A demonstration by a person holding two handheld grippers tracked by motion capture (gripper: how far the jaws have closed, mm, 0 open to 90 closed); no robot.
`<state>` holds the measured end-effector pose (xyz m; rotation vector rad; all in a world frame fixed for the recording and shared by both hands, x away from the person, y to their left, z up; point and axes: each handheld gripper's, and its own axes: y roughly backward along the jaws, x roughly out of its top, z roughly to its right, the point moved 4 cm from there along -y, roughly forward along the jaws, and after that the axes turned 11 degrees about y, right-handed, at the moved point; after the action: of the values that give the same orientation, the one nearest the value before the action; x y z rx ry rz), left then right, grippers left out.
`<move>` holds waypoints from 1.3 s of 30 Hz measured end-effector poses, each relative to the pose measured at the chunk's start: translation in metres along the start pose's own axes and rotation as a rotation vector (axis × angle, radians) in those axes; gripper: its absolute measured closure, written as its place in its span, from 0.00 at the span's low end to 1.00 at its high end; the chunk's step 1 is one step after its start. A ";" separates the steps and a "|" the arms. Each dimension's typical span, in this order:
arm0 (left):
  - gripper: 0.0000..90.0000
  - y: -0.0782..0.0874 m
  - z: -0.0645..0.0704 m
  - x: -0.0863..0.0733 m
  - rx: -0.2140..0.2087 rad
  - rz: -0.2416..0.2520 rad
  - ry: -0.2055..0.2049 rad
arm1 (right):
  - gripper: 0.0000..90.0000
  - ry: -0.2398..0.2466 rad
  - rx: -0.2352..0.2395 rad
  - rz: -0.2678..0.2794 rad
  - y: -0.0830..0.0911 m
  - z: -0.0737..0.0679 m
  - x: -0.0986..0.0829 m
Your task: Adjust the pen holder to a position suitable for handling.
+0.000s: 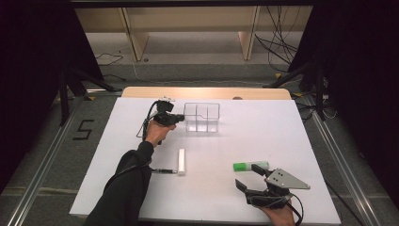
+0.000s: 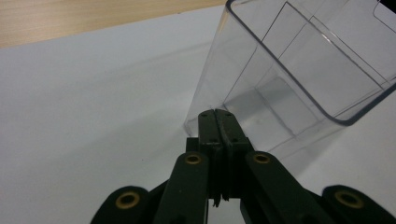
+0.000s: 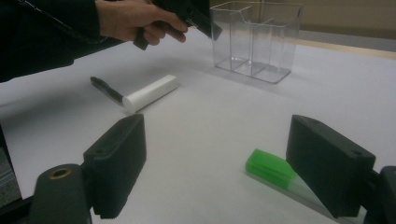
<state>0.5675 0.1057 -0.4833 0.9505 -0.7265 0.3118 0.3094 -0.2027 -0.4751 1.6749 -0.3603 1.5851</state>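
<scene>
The high view looks forward and down from above the person's near edge, taking in the whole white table (image 1: 282, 132) and the floor beyond it. The left gripper view sits very close, low over the far left of the table, looking along its own jaws at the clear organizer (image 2: 299, 70). The right gripper view looks from the near right, low over the table, toward the far left; all three views share that clear organizer (image 3: 257, 39).

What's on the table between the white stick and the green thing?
Nothing. In the high view, the table is bare between the white stick and the green thing. The right gripper view shows the same bare stretch.
</scene>
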 end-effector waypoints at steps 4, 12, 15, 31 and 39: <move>0.99 0.002 0.000 -0.002 -0.016 0.000 -0.001 | 0.23 -0.002 -0.001 0.000 0.000 0.000 0.000; 0.84 0.019 -0.008 -0.004 -0.020 0.012 0.018 | 0.23 -0.003 -0.004 -0.001 0.000 0.001 0.000; 0.73 0.026 -0.009 -0.009 -0.021 -0.002 0.009 | 0.23 0.000 -0.006 0.002 0.001 0.000 0.001; 0.33 0.069 0.023 -0.034 -0.109 -0.071 -0.138 | 0.23 -0.010 0.007 -0.007 -0.001 0.001 -0.004; 0.26 0.092 0.032 -0.044 -0.126 -0.109 -0.206 | 0.23 -0.017 0.005 -0.008 0.000 0.003 -0.006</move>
<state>0.4726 0.1337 -0.4440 0.9064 -0.8684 0.0717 0.3104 -0.2061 -0.4804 1.6925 -0.3583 1.5682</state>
